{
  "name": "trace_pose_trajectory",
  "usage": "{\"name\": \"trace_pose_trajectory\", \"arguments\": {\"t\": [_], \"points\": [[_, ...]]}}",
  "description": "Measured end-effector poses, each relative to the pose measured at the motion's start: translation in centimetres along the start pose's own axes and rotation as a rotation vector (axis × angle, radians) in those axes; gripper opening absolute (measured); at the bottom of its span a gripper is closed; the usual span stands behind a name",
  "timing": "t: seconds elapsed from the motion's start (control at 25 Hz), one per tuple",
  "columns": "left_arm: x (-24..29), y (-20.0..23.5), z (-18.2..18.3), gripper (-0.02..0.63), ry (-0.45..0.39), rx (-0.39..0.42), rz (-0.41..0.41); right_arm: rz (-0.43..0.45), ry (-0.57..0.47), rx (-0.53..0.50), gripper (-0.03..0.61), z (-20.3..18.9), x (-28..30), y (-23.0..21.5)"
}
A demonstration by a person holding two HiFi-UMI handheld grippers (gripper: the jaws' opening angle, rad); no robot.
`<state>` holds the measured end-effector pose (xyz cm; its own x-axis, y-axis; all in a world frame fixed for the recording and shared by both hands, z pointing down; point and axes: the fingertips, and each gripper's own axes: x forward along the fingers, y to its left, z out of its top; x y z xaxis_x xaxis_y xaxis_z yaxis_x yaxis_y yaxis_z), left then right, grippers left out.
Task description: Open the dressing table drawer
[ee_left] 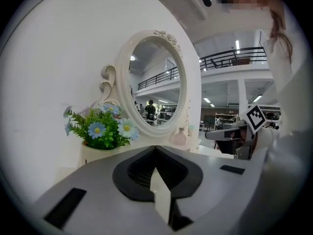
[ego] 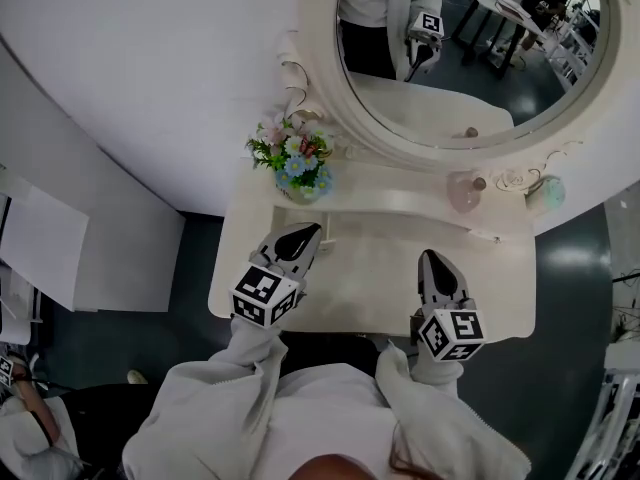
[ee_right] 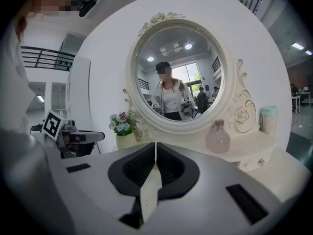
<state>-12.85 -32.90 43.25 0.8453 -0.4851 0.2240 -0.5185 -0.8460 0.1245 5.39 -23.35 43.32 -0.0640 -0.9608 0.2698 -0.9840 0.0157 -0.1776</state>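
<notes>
**A:** Where did we have the claws?

**B:** Both hung over the dressing table and touched nothing. The left gripper had its jaws pressed together on nothing. The right gripper had its tips meeting too, and it was empty.

**A:** And the drawer?

**B:** The one we saw was a small drawer in the raised back shelf. It sat below and to the right of the pink bottle, shut, with a tiny knob. There may have been a wider one under the front edge, but our own body hid that.

**A:** How did we expect it to handle?

**B:** We judged it light, rigid painted wood that would probably slide easily. The knob looked small and smooth, so it might slip. We reckoned the claw should open, close squarely on the knob, and pull straight toward us. It would need a gentle pull, since the bottle on the shelf above looked breakable.
</notes>
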Motion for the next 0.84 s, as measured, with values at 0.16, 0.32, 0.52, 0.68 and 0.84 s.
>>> {"name": "trace_pose_trajectory", "arguments": {"t": [0.16, 0.32, 0.52, 0.68, 0.84], "points": [[0.1, -0.2, -0.5, 0.015, 0.011, -0.011, -0.006, 0.005, 0.01, 0.008, 0.038, -0.3, 0.3, 0.1], [0.0, -0.4, -0.8, 0.015, 0.021, -0.015, -0.008, 0.022, 0.026, 0.016, 0.038, -0.6, 0.4, 0.5], [-0.2, -0.4, -1.0, 0.015, 0.019, -0.023, 0.001, 0.042, 0.034, 0.015, 0.038, -0.8, 0.7, 0.9], [-0.5, -0.5, -1.1, 0.015, 0.017, -0.025, 0.006, 0.055, 0.038, 0.014, 0.038, -0.9, 0.7, 1.2], [-0.8, -0.8, -1.3, 0.015, 0.016, -0.025, 0.01, 0.06, 0.041, 0.018, 0.038, -1.2, 0.6, 1.3]]}}
